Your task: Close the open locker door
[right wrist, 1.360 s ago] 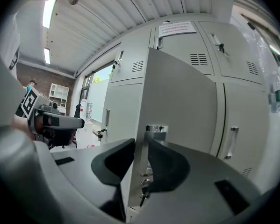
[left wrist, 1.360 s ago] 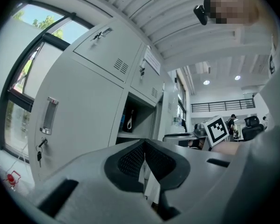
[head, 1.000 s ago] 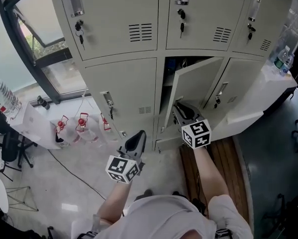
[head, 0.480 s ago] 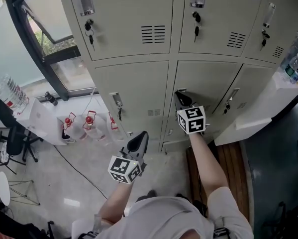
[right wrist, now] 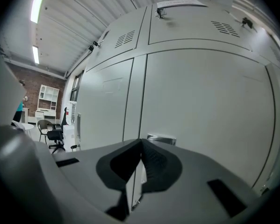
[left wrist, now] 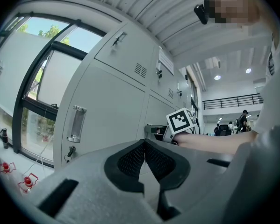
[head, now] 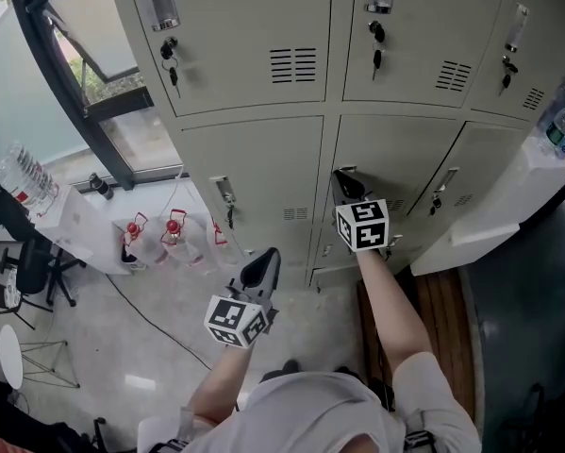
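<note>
The locker door (head: pixel 400 159) is seen flush in the lower middle row. The right gripper (head: pixel 341 179) is pressed to the door's handle edge, jaws pinched together on nothing, likely to seat it. The left gripper (head: pixel 266 260) is held aside, likewise closed and empty.

Office locker room: steel lockers (head: pixel 254 55)

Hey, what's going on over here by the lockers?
A person holding a two-jaw gripper in each hand stands at a bank of beige metal lockers. The right gripper, jaws shut and empty, has its tip at the left edge of the lower middle locker door, which sits flush with its neighbours, so it looks closed. The left gripper, also shut and empty, hangs clear of the lockers.
</note>
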A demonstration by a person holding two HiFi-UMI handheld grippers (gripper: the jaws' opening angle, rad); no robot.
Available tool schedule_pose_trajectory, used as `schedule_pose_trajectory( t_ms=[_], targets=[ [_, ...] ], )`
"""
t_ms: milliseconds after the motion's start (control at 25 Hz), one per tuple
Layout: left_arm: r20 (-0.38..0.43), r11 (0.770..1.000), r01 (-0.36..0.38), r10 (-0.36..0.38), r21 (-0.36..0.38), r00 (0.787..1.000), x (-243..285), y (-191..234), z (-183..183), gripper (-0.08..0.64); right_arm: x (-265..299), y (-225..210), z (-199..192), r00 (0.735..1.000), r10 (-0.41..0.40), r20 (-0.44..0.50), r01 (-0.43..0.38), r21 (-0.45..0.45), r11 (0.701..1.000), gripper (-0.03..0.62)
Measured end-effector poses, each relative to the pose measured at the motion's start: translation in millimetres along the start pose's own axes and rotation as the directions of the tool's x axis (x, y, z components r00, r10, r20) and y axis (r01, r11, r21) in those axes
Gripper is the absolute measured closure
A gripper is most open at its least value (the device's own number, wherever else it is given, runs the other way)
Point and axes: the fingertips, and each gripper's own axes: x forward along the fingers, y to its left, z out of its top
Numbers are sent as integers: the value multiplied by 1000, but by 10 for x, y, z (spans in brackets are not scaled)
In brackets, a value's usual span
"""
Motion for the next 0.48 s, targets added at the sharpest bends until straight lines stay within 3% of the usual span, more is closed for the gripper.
schedule_pose_trajectory(
  t_ms=[240, 480],
  targets=[
    [7, 1000, 23, -23, 13, 1000, 26, -91, 40, 552, -253, -6, -1, 1000, -16, 24, 14, 53, 998, 580],
    [14, 999, 40, -41, 12, 999, 85, -172, 50, 552, -887, -30, -54, 996, -44, 78, 34, 122, 992, 580]
  ],
)
